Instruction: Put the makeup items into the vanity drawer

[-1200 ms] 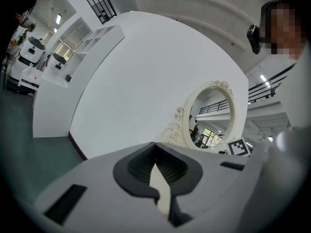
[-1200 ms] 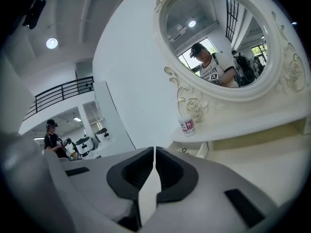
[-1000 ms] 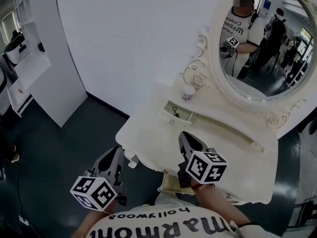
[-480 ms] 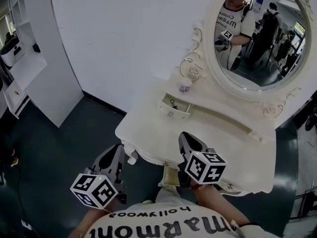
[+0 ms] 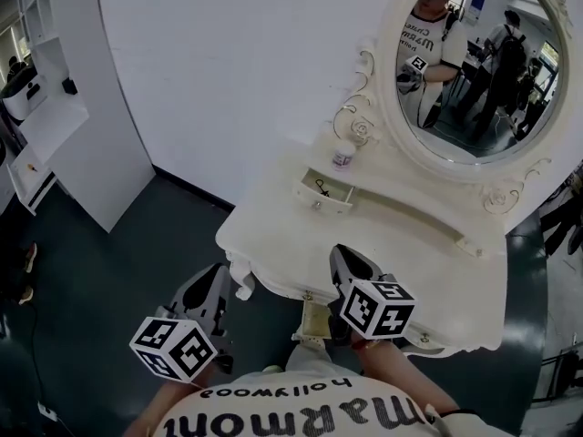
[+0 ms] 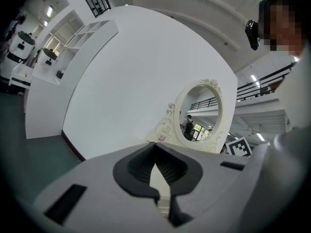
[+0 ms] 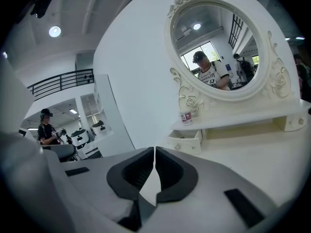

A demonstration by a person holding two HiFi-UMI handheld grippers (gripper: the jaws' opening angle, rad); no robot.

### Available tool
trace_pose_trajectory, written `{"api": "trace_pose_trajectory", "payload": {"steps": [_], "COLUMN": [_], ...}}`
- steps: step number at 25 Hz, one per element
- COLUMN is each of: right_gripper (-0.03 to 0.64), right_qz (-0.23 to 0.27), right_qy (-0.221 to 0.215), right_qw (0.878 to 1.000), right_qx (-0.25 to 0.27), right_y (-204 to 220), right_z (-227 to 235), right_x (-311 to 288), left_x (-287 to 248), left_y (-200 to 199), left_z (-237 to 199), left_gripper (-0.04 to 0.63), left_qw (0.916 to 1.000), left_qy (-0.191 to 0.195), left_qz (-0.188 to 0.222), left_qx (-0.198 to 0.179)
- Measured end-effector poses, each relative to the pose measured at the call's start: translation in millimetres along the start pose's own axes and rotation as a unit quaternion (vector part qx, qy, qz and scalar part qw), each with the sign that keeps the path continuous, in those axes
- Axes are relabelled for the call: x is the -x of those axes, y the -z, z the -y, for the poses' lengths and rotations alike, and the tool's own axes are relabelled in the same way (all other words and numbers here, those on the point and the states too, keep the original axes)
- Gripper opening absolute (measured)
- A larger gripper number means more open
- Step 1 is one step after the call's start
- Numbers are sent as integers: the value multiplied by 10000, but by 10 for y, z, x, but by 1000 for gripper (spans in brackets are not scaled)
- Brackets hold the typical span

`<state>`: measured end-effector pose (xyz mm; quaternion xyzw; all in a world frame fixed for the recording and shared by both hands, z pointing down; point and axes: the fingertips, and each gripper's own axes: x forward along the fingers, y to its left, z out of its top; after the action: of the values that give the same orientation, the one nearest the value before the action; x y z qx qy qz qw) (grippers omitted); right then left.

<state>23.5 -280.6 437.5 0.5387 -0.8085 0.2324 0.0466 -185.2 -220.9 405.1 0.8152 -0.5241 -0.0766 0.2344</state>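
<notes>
White and ornate, the desk (image 5: 437,271) has a small jar (image 5: 343,156) on its far shelf, at the left foot of the oval mirror (image 5: 474,62). Just in front of the jar, the little drawer (image 5: 314,198) stands open with a thin dark item (image 5: 321,188) inside. The left gripper (image 5: 213,282) hangs off the desk's near left corner and the right gripper (image 5: 347,257) over its near edge. Both are well short of the jar, fingers pressed together on nothing.

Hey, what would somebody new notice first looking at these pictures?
The oval mirror in its scrolled white frame fills the upper right. Below it on the vanity, a small drawer stands open, a small jar on the shelf above. The left gripper and right gripper hang shut and empty at the near edge.
</notes>
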Motion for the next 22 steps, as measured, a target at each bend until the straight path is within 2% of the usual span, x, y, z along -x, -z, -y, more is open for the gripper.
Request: {"api": "trace_pose_trajectory", "payload": {"steps": [22], "right_gripper": [35], "right_qz": [-19], "right_qy": [57], "right_qw": [9998], "right_qx": [189], "right_y": [40], "right_z": [-41], "right_x": [193], "left_x": [113], "left_y": [-8], "left_z": [129], "left_gripper": [8], "left_qw": [9999], "left_qy": [133], "left_qz": [61], "left_qx": [-21]}}
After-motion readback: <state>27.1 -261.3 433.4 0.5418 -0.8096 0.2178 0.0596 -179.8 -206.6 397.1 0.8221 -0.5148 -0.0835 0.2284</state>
